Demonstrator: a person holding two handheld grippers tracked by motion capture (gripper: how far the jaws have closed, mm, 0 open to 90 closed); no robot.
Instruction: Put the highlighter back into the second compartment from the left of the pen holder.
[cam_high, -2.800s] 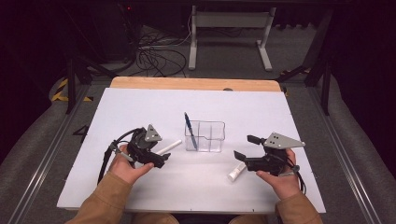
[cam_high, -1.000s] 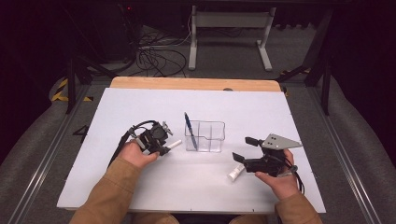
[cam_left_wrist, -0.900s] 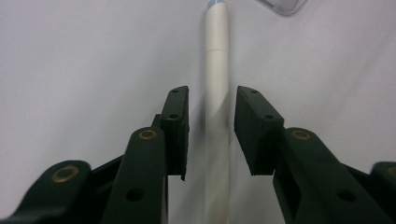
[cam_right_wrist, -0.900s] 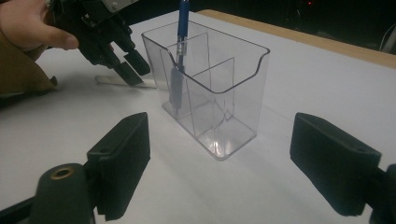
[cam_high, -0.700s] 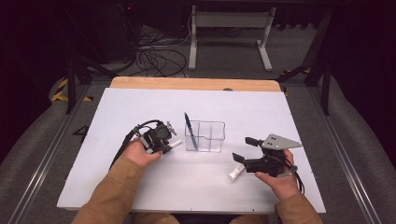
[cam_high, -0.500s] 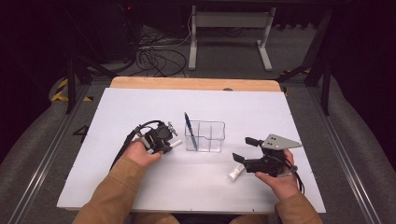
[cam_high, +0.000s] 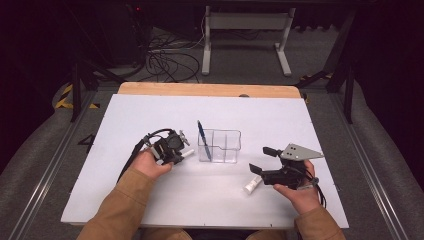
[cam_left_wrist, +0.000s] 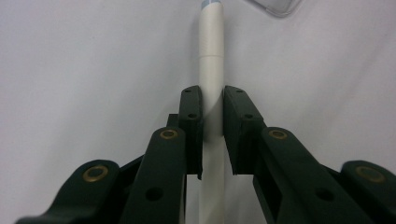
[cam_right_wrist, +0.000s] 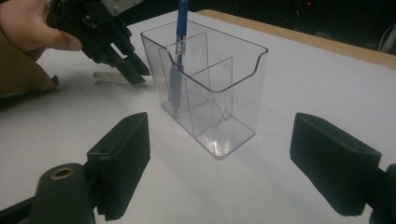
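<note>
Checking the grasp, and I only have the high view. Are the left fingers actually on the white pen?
Observer: Yes. In the left gripper view, the left gripper has both fingers pressed against the white pen.
Operator: Pen square in the grip?
Observer: Yes, it runs straight out between them, in line with the fingers.
Operator: Right side?
Observer: The right gripper is open and empty, and it faces the holder. In its view, the blue pen stands in the holder's left end compartment.
</note>
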